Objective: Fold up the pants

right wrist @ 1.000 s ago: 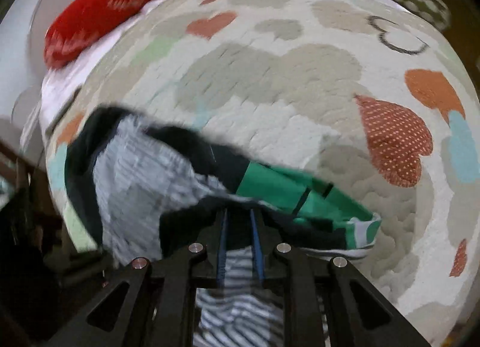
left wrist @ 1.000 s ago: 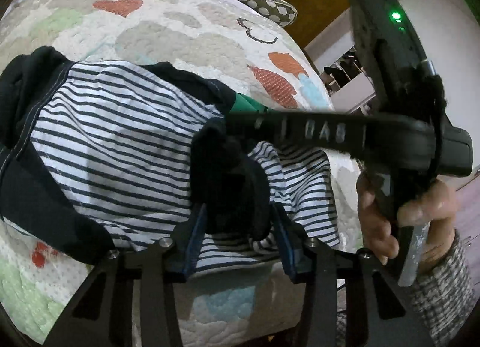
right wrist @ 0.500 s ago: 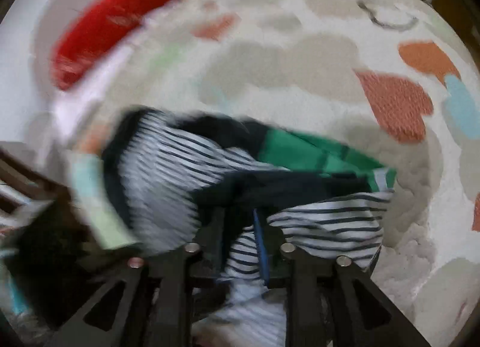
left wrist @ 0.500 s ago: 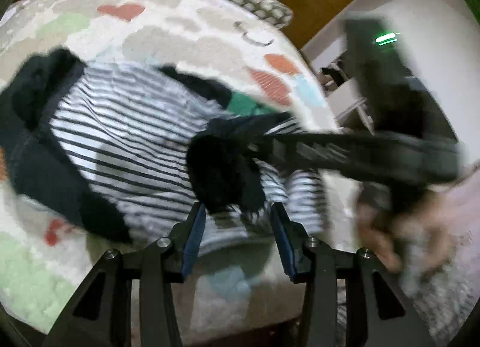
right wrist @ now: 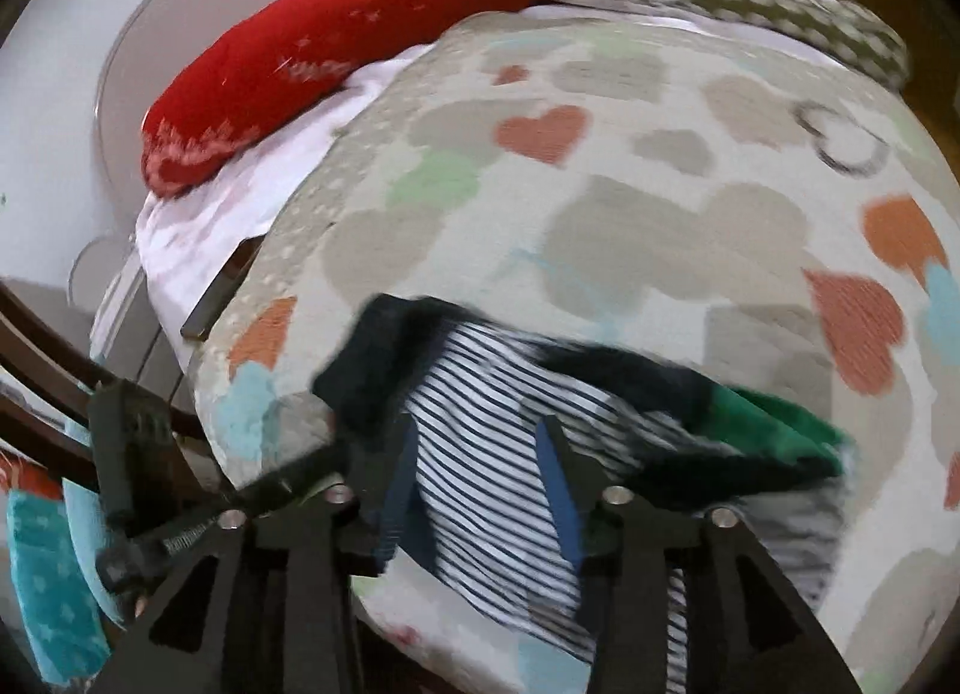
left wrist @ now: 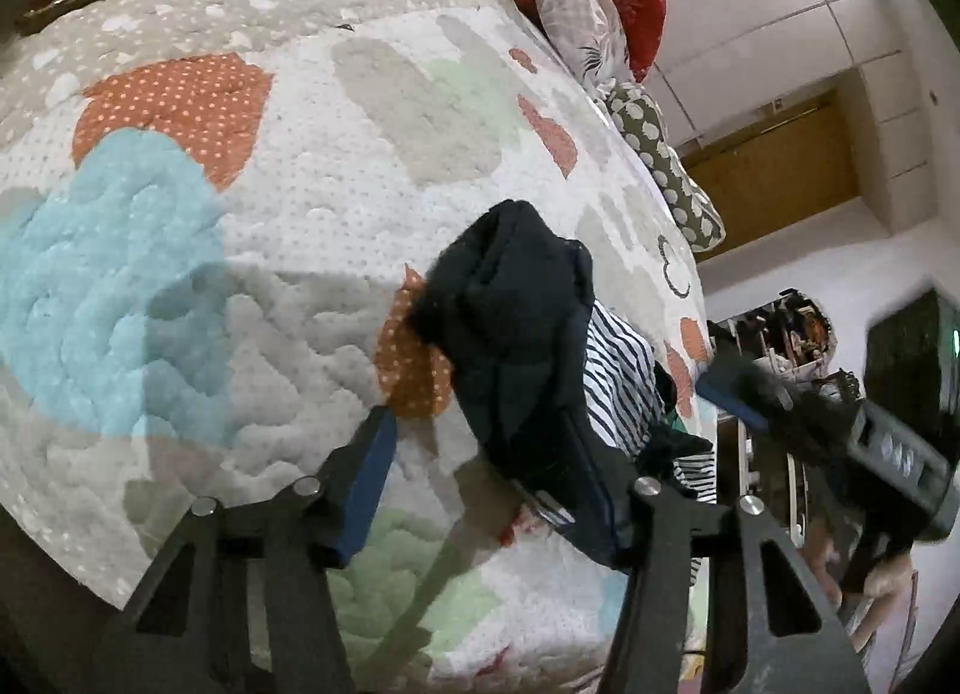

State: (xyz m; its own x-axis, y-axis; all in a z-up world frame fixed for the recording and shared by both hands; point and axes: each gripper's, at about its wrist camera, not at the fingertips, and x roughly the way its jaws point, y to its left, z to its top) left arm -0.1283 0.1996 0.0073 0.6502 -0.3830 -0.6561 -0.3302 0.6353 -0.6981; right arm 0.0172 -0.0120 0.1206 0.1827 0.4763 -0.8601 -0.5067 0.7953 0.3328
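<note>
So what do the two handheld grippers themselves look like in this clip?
Both match: the left gripper and the right gripper have matte black fingers with triangular cut-outs, silver bolt heads and blue pads. Seen from the left wrist, the right gripper has a boxy black body with embossed lettering and a green light; the bare hand below is blurred.

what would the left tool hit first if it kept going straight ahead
Most likely the dark bunched edge of the pants, which sits right between and just beyond the open left tool; past that, the quilted bedspread. Depth is unclear.
</note>
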